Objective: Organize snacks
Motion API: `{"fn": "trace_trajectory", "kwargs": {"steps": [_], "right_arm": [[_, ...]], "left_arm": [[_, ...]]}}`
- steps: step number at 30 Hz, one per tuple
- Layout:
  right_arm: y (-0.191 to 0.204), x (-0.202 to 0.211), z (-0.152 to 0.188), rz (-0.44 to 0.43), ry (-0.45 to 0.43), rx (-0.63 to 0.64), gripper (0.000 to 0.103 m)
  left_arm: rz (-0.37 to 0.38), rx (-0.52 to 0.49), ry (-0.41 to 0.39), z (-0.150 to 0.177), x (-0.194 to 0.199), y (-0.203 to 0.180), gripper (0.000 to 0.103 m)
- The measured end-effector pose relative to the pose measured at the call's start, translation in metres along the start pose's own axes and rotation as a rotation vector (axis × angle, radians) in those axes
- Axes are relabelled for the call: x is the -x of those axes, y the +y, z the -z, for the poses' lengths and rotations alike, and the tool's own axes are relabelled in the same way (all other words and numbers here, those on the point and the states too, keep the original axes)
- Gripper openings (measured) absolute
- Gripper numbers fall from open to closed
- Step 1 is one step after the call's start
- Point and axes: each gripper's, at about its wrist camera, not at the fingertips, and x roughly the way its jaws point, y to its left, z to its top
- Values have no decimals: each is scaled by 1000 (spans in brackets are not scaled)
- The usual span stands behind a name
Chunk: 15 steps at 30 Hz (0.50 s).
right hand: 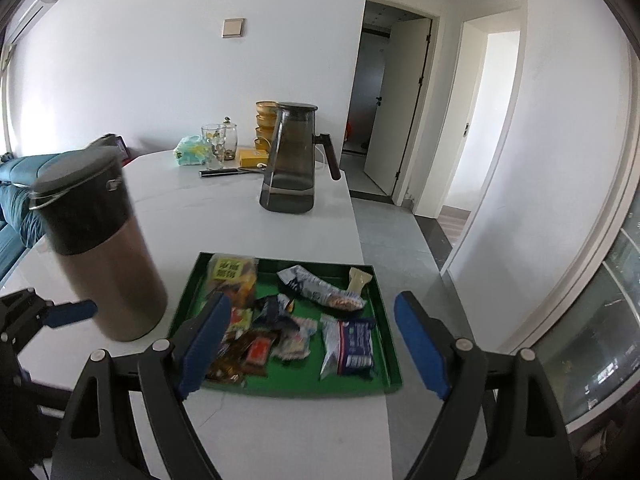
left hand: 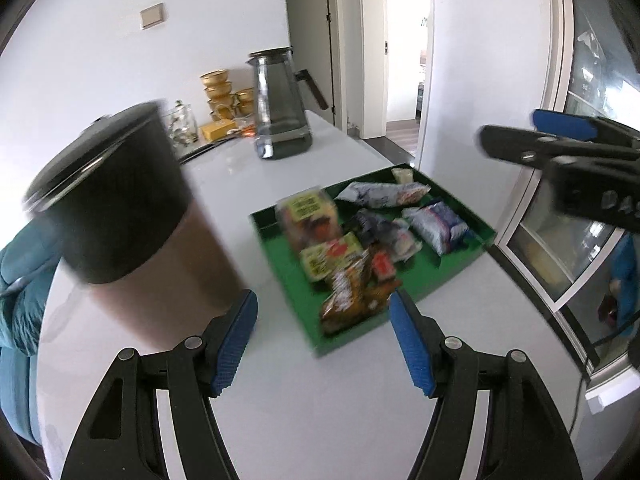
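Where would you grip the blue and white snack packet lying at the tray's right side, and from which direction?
Grip the blue and white packet across its narrow middle, coming from above: it lies flat in the green tray, apart from the other snacks, with the open right gripper already near it.

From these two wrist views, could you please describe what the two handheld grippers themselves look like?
Both look identical. The left gripper and right gripper have black plastic frames with cut-out arms, joined by round silver pivot pins. Each has two fingers faced with blue ribbed pads. Pale lettering marks the right gripper's body in the left view, too blurred to read. No sleeves or hands show.
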Motion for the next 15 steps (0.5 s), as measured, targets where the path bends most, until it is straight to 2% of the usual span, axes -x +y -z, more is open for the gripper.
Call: {"fn": "trace_trajectory", "kwargs": {"steps": [4, 7, 15], "right_arm": [[20, 31, 10, 9, -3, -5, 103], [38, 49, 22, 11, 4, -6, 103], [85, 69, 64, -14, 87, -17, 103]], "left_arm": [[-30, 16, 10, 31, 26, 41, 63], [-68, 22, 22, 59, 43, 78, 68], [-185, 94, 117, 144, 72, 182, 68]]}}
